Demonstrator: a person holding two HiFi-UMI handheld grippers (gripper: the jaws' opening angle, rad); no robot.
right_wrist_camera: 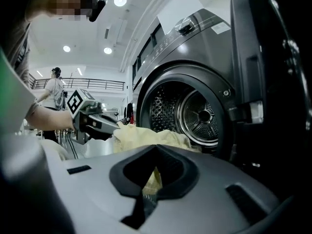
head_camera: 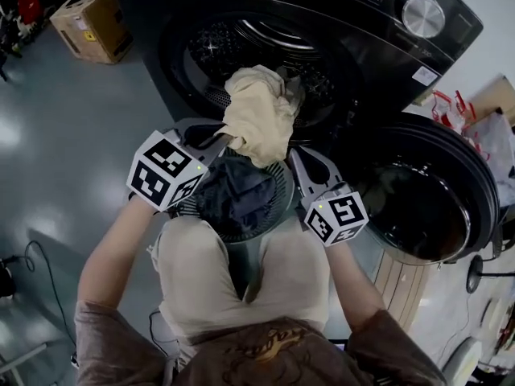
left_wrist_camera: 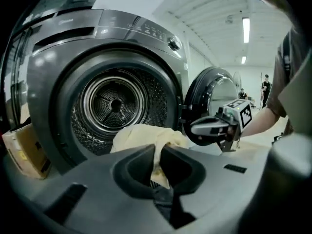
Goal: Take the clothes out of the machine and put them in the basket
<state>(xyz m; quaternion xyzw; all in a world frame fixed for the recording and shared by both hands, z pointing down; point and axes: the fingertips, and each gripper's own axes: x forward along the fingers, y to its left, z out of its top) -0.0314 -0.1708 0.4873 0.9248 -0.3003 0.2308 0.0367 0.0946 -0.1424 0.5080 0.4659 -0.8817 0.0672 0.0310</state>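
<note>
Knees [head_camera: 201, 272] flank the basket [head_camera: 279, 202], low centre, which already holds a dark garment [head_camera: 237, 195]. Just above it, a cream garment [head_camera: 257, 115] hangs clear of the machine [head_camera: 362, 22], pinched by the left gripper [head_camera: 228, 139] and apparently the right gripper [head_camera: 294, 155]. The drum [left_wrist_camera: 116, 104] looks empty, so probably only the drop remains.

Glossy grey floor [head_camera: 72, 143] down there, and the dark washing machine [head_camera: 322, 10] stands right on it, a cardboard box [head_camera: 92, 24] parked on the floor just to its side. The round basket [head_camera: 282, 193] sits in front of the machine's open mouth, and a thin black cable [head_camera: 35, 248] loops across the floor well off to one side.
</note>
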